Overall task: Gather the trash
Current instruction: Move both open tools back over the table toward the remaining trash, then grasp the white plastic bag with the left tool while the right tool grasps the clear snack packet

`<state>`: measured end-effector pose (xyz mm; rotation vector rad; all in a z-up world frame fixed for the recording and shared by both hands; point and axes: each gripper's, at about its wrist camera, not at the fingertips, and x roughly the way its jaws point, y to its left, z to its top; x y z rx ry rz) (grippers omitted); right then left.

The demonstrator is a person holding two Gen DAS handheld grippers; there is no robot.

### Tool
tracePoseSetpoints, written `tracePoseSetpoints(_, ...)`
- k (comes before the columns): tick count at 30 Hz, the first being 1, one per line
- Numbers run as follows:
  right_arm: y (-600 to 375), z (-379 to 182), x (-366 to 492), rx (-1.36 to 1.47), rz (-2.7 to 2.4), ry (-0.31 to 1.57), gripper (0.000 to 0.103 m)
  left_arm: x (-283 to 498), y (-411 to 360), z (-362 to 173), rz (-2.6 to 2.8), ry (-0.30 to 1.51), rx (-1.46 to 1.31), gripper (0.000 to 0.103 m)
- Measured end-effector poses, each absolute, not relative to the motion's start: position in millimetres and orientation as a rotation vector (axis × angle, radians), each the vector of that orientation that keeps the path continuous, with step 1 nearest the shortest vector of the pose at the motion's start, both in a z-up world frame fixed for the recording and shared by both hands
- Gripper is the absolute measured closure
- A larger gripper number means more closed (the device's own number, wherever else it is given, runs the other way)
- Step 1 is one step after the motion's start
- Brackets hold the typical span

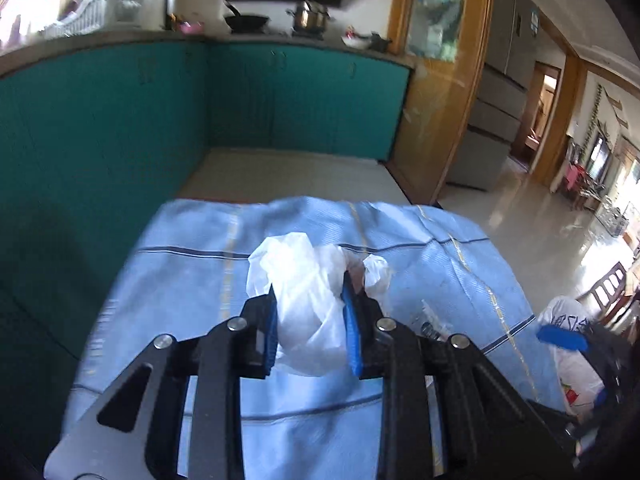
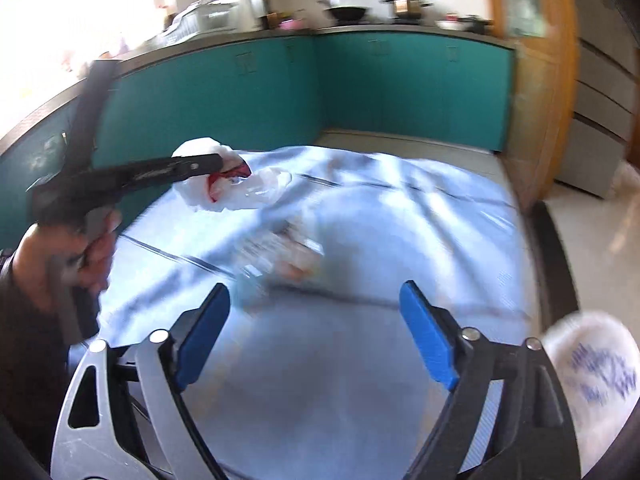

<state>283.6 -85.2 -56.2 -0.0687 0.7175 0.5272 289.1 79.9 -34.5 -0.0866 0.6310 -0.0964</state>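
My left gripper [image 1: 309, 286] is shut on a crumpled white plastic bag [image 1: 304, 300], held just over the pale blue tablecloth [image 1: 200, 280]. The right wrist view shows the same gripper [image 2: 218, 164] from the side, a hand on its handle, with the bag [image 2: 236, 196] hanging from its tip and showing a red patch. My right gripper [image 2: 314, 290] stands wide open above the cloth [image 2: 320, 380] with nothing between its pads. Ahead of it lies blurred clear wrapper trash [image 2: 280, 256], which the left wrist view shows as a clear wrapper [image 1: 432, 324] beside the left fingers.
A white bag with blue print [image 2: 592, 372] hangs at the table's right edge, and the printed bag [image 1: 572, 344] also shows by the right gripper's blue pad. Teal cabinets [image 1: 120, 120] wrap the far and left sides. A wooden door frame [image 1: 448, 120] stands to the right.
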Motion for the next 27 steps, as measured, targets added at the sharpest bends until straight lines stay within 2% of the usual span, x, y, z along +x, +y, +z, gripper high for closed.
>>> tracePoseSetpoints(4,-35,-61,307,-0.227,0.561,0.716,0.010,258,106,-34,-0.065,0.605,-0.086,0.075)
tracePoseSetpoints(8,-4,-81,326,-0.334,0.607,0.809,0.009,251,116,-44,-0.045,0.646,-0.060,0.075)
tracePoseSetpoints(15,-5,-107,330,-0.274,0.654,0.913,0.009,250,121,-45,-0.039,0.647,-0.066,0.075)
tracePoseSetpoints(16,-8,-106,329,-0.249,0.669,0.919,0.014,249,119,-44,-0.042,0.645,-0.060,0.075)
tracePoseSetpoints(17,-10,-105,327,-0.224,0.687,0.931,0.024,249,117,-45,-0.045,0.643,-0.054,0.075)
tracePoseSetpoints(19,-12,-102,322,-0.217,0.692,0.936,0.028,249,115,-46,-0.046,0.642,-0.043,0.075)
tracePoseSetpoints(27,-20,-96,282,-0.214,0.735,0.984,0.031,249,106,-53,-0.058,0.665,-0.015,0.074)
